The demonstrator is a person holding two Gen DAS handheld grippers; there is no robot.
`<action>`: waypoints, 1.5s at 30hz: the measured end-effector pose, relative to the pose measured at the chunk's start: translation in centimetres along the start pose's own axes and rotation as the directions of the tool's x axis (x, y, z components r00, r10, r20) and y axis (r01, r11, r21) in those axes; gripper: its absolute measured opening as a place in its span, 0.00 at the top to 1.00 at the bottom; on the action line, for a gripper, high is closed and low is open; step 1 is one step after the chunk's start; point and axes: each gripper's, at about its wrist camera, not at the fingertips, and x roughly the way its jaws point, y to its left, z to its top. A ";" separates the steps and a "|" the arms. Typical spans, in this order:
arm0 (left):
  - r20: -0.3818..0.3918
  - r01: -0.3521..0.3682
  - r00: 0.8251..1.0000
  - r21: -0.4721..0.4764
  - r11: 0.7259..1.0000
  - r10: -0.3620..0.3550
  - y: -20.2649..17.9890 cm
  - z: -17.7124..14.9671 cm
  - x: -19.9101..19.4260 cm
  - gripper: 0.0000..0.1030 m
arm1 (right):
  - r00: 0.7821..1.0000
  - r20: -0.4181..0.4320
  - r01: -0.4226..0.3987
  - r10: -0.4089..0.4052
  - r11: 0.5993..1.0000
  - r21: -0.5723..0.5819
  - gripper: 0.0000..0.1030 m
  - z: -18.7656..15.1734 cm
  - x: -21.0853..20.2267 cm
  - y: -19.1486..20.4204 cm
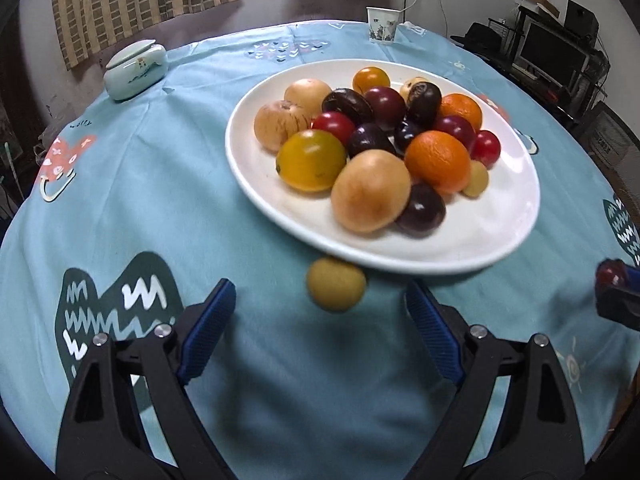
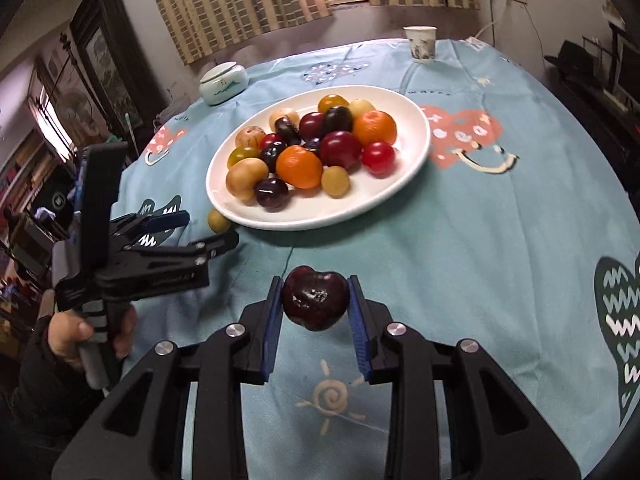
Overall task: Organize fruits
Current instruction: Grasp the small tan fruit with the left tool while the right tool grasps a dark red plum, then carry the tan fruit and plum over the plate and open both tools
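Observation:
A white plate (image 1: 508, 236) on the blue tablecloth holds several fruits: oranges, red and dark plums, yellow tomatoes, tan fruits. A small yellow-green fruit (image 1: 336, 285) lies on the cloth against the plate's near rim, just ahead of my open, empty left gripper (image 1: 320, 308). It also shows in the right wrist view (image 2: 218, 220), next to the left gripper (image 2: 204, 230). My right gripper (image 2: 316, 298) is shut on a dark red plum (image 2: 315, 298), held above the cloth in front of the plate (image 2: 360, 208). The right gripper also shows in the left wrist view (image 1: 616, 292).
A pale green lidded jar (image 1: 134, 70) stands at the back left of the round table. A paper cup (image 1: 382, 24) stands at the far edge. Curtains and a window are behind. Shelves and a monitor stand at the right.

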 end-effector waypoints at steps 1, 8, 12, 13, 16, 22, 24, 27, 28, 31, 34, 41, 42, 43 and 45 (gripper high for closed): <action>-0.012 -0.002 1.000 -0.004 1.000 0.002 0.0 0.1 0.3 0.19 | 1.000 0.002 -0.007 0.007 1.000 0.010 0.69 -0.1 -0.1 -0.2; -0.002 0.057 0.998 -0.058 0.997 -0.057 0.8 -0.2 -0.5 0.72 | 1.000 0.019 -0.023 0.023 0.999 0.024 0.69 0.0 -1.0 -0.5; 0.048 0.096 0.995 -0.079 0.992 -0.092 0.7 -1.5 -3.5 0.72 | 0.999 0.029 -0.025 0.025 1.000 0.011 0.69 0.3 -1.4 -0.1; 0.060 0.112 0.993 -0.091 0.990 -0.107 0.7 -1.9 -4.3 0.72 | 0.999 0.029 -0.026 0.026 1.000 0.010 0.69 0.3 -1.4 0.0; 0.083 0.159 0.985 -0.113 0.981 -0.150 0.4 -2.9 -6.5 0.72 | 0.999 0.020 -0.030 0.029 1.000 0.010 0.69 0.3 -1.1 0.4; 0.119 0.204 0.974 -0.070 0.977 -0.195 -1.0 -4.2 -9.5 0.72 | 0.999 0.009 -0.032 0.032 0.999 -0.013 0.69 0.2 -0.8 1.5; 0.126 0.207 0.972 -0.059 0.977 -0.198 -1.2 -4.2 -10.0 0.72 | 0.999 0.010 -0.030 0.030 0.999 -0.014 0.69 0.2 -0.8 1.7; 0.133 0.206 0.971 -0.031 0.978 -0.200 -1.4 -3.4 -10.8 0.72 | 1.000 0.006 -0.024 0.024 0.999 -0.025 0.69 0.4 -0.8 1.9; 0.134 0.202 0.971 -0.016 0.979 -0.198 -1.4 -2.8 -11.0 0.72 | 1.000 0.003 -0.024 0.024 0.999 -0.032 0.69 0.6 -0.8 2.0; 0.153 0.179 0.972 0.010 0.984 -0.179 -1.0 -0.3 -11.6 0.72 | 0.999 -0.004 -0.040 0.040 0.998 -0.053 0.69 1.8 -0.7 2.4; 0.172 0.144 0.975 0.007 0.990 -0.143 -0.6 2.8 -11.1 0.72 | 1.000 0.005 -0.030 0.031 0.998 -0.062 0.69 3.5 -0.3 2.3; 0.113 0.086 0.990 -0.005 0.996 -0.084 -1.5 9.1 -5.4 0.72 | 0.997 0.003 0.074 -0.074 0.996 -0.052 0.69 8.0 2.9 0.9; 0.104 0.085 0.991 -0.004 0.996 -0.084 -1.6 9.6 -4.7 0.72 | 0.996 0.000 0.088 -0.088 0.995 -0.053 0.69 8.4 3.2 0.6; 0.095 0.087 0.992 -0.003 0.996 -0.087 -1.7 10.0 -4.1 0.72 | 0.996 -0.004 0.092 -0.092 0.994 -0.055 0.69 8.6 3.4 0.4; 0.081 0.090 0.993 -0.001 0.996 -0.090 -1.9 10.6 -3.1 0.72 | 0.996 -0.017 0.089 -0.090 0.994 -0.058 0.69 8.9 3.9 0.1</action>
